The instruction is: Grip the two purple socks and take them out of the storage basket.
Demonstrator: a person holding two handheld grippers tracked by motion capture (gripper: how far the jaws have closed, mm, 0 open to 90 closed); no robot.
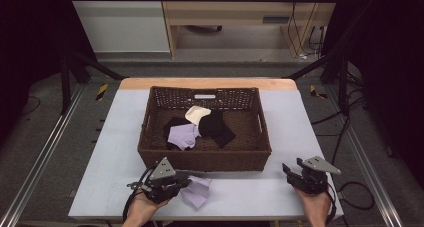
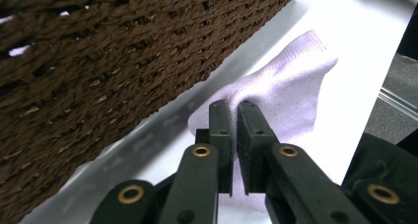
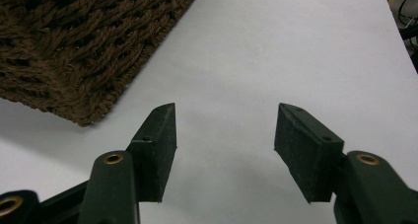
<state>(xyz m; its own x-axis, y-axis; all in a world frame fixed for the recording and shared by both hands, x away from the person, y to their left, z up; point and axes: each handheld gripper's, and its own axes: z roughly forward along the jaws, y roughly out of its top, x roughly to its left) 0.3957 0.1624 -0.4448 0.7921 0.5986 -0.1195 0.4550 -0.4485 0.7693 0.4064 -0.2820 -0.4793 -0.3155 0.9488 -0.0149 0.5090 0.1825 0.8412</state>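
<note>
A lavender sock [image 1: 198, 192] lies on the white table just in front of the brown wicker basket [image 1: 205, 160]. My left gripper [image 1: 187, 183] reaches onto its left end. In the left gripper view the jaws [image 2: 235, 105] stand almost together, with only a thin slit between them. The sock's fabric [image 2: 296, 81] shows in that slit and spreads out beyond the tips. My right gripper [image 1: 294, 165] rests at the table's front right. Its jaws [image 3: 224, 120] are wide apart over bare table, with nothing between them.
The basket [image 2: 98, 61] holds another lavender sock [image 1: 182, 135], black socks [image 1: 216, 127] and a cream one [image 1: 196, 113]. One basket corner [image 3: 74, 46] lies just left of my right gripper. Bare table [image 1: 250, 192] runs between the two grippers. The table's front edge is close behind them.
</note>
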